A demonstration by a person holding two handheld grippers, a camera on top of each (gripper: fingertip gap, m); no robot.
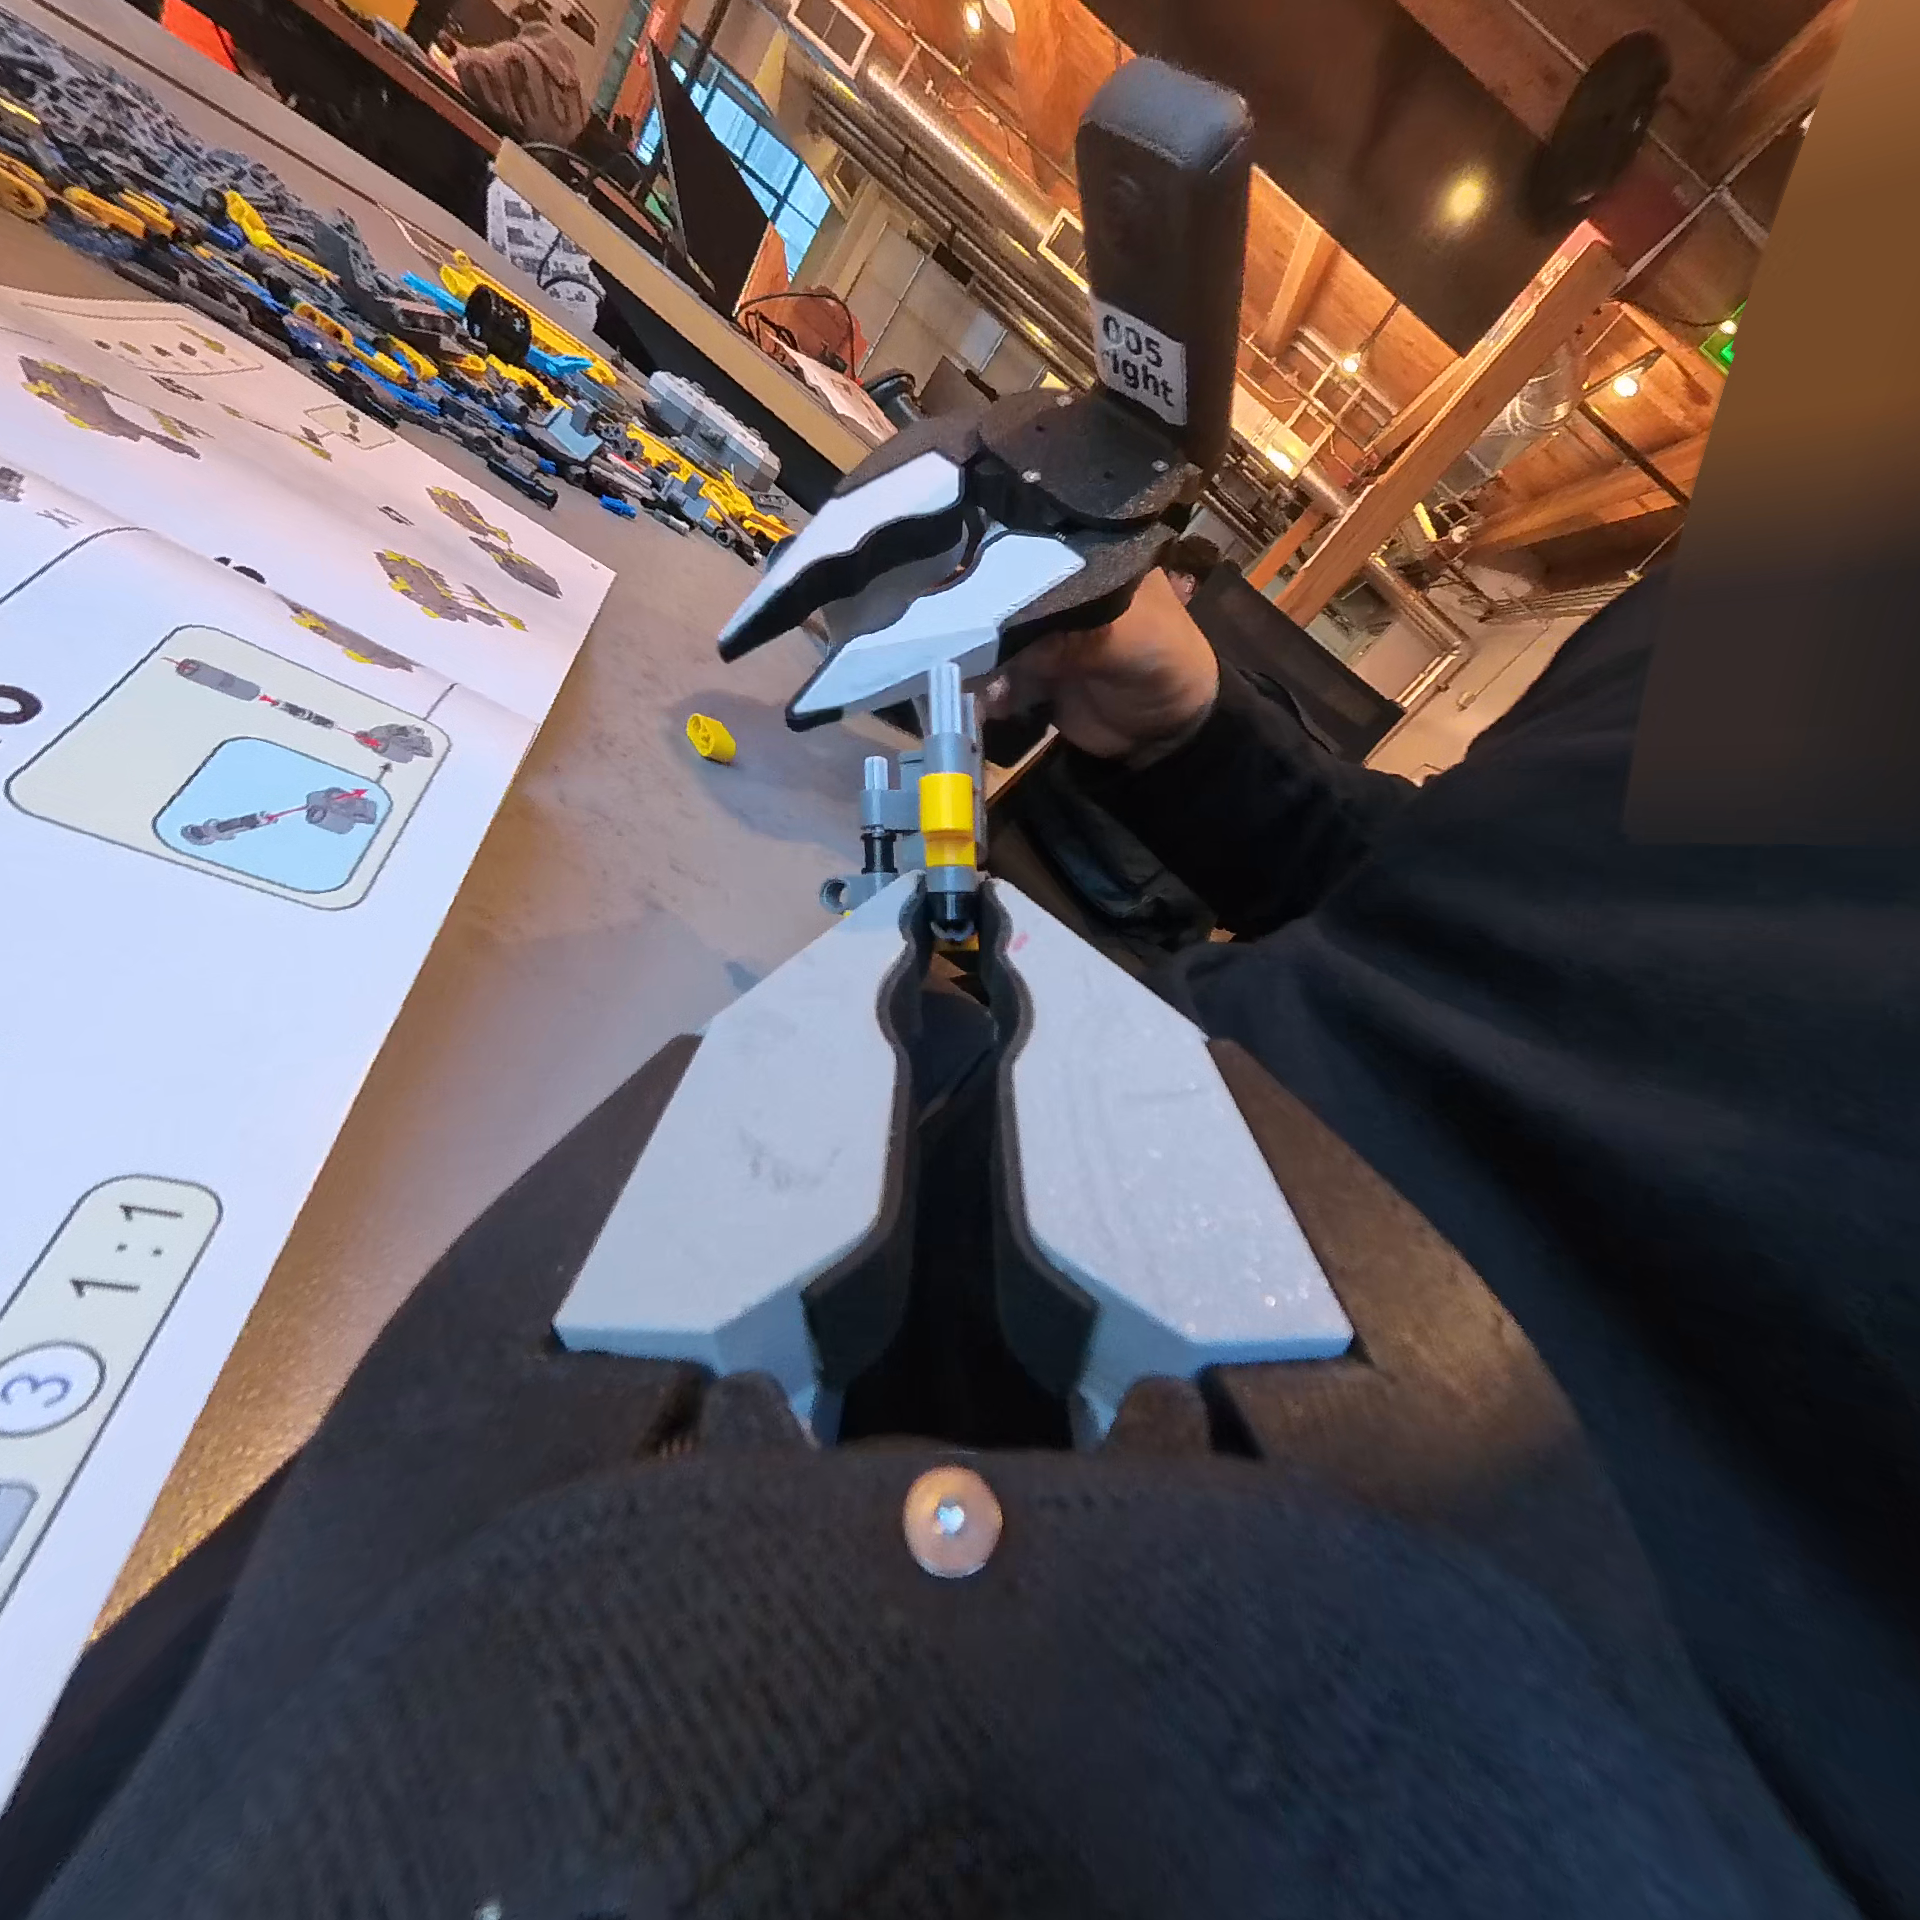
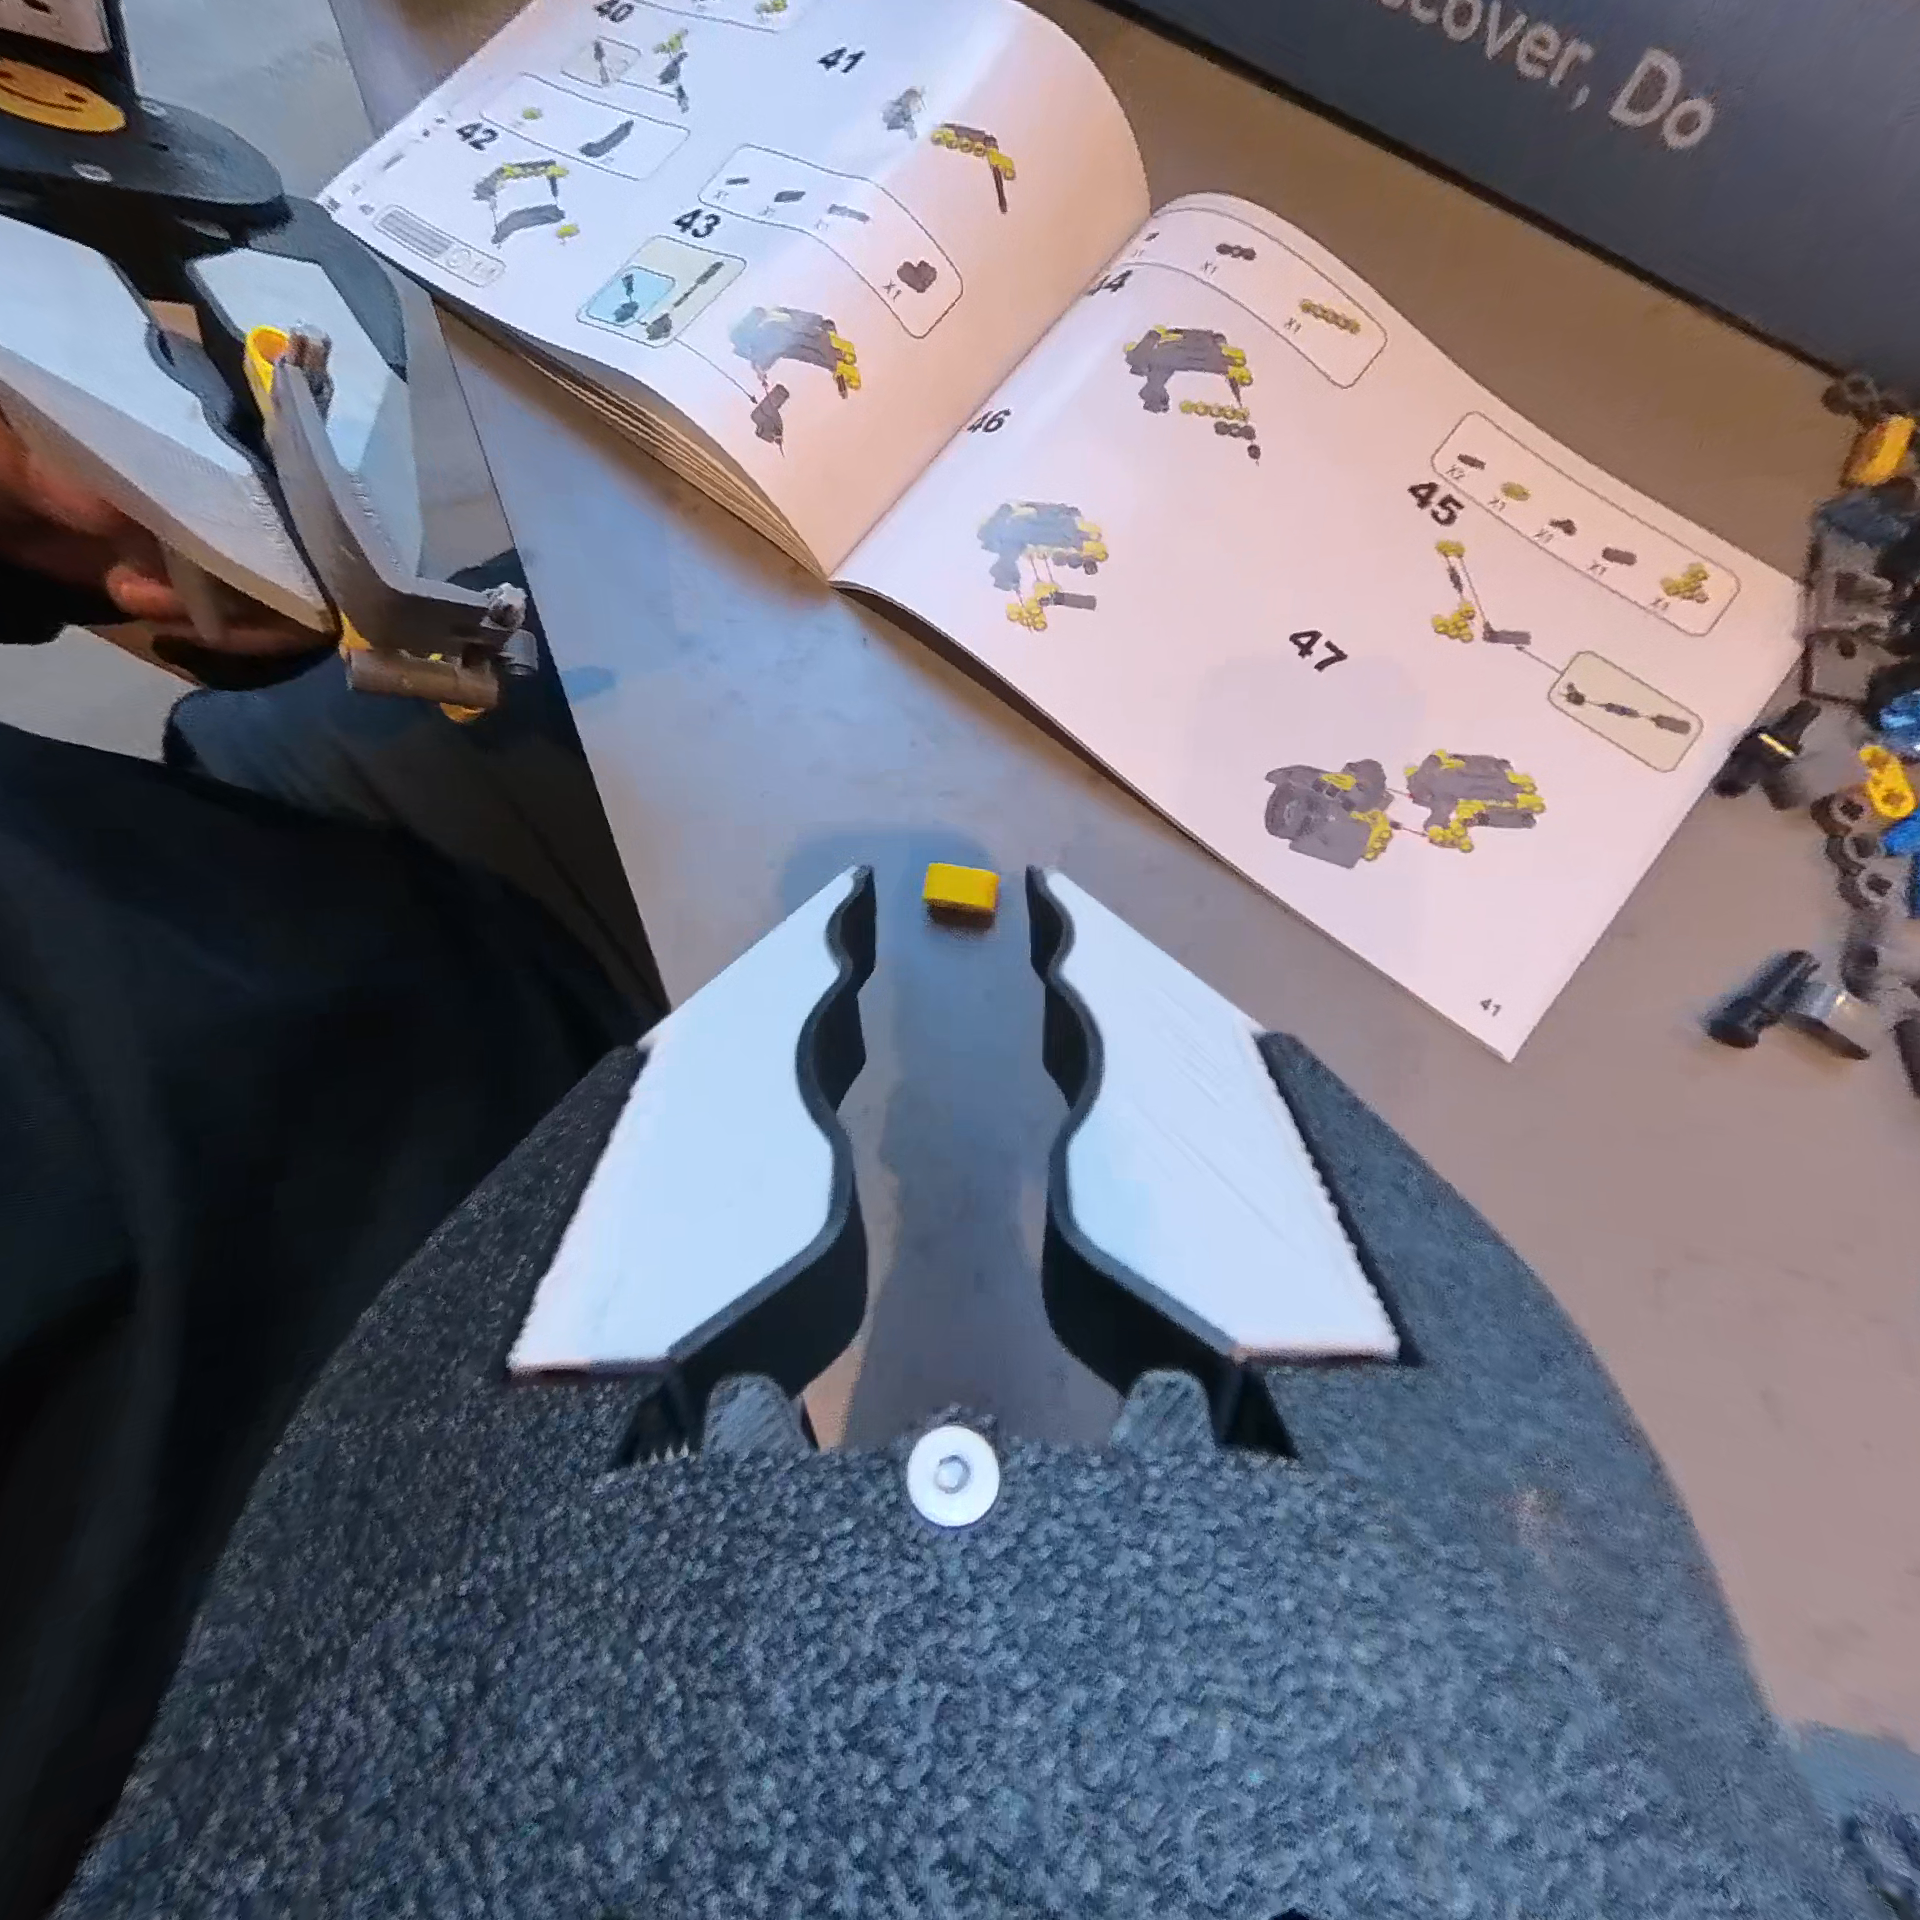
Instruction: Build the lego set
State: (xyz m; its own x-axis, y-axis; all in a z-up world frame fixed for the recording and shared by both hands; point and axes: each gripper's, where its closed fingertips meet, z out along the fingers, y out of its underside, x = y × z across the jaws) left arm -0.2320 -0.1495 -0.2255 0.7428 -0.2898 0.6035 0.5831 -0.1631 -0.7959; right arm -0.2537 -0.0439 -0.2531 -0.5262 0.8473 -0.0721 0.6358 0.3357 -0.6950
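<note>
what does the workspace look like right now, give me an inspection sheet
surface: grey table, smudged.
job's things: small grey and yellow assembly clamped in the left gripper; loose yellow piece lying on the table.
clutter: open instruction booklet; heap of loose building pieces along the far side.
grippers: left shut on the assembly; right gripper open, its tips either side of the yellow piece, above it.
cables: nothing seen on the table.
surroundings: wooden beams and ceiling lamps overhead.

printed instruction booklet (image 2: 1039,436), white sticker on right gripper's handle (image 1: 1141,358), lettered dark box (image 2: 1558,94)
</note>
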